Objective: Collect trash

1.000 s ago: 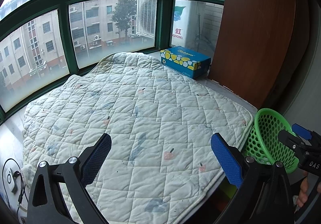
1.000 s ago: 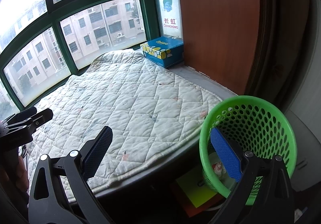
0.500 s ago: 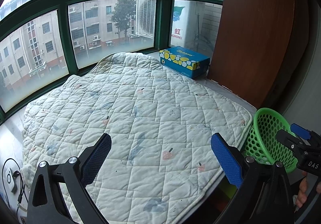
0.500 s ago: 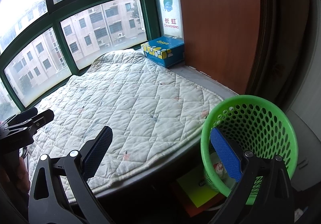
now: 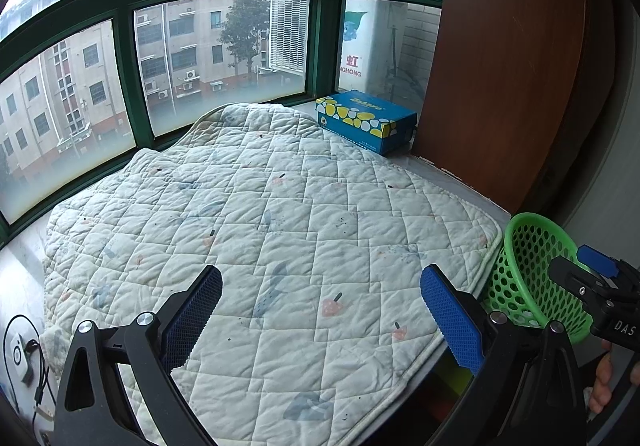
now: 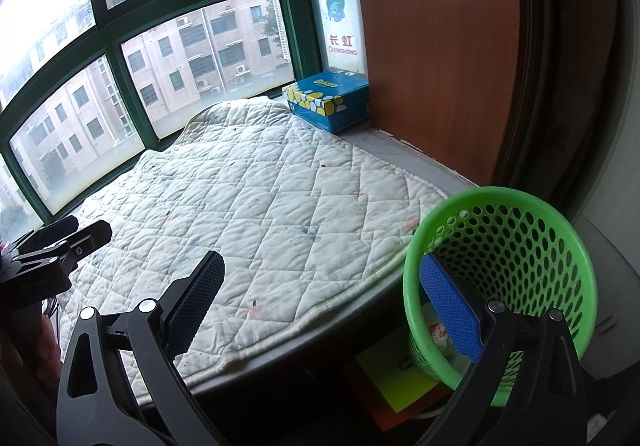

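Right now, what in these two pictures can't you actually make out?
- Green basket contents: right wrist view, mostly hidden by the right gripper; only a pale scrap shows.
- Basket's far side: left wrist view, covered by the right gripper.
- Items under the ledge: shadowed, cut off.
- Blue box lettering: too small.

The white quilted mat (image 5: 280,246) lies bare across the ledge, open to reach. Only the blue spotted cardboard box (image 5: 366,120) blocks its far right corner, against the brown wooden panel (image 5: 512,66). The green perforated plastic basket (image 6: 516,258) stands open-mouthed off the near right edge.
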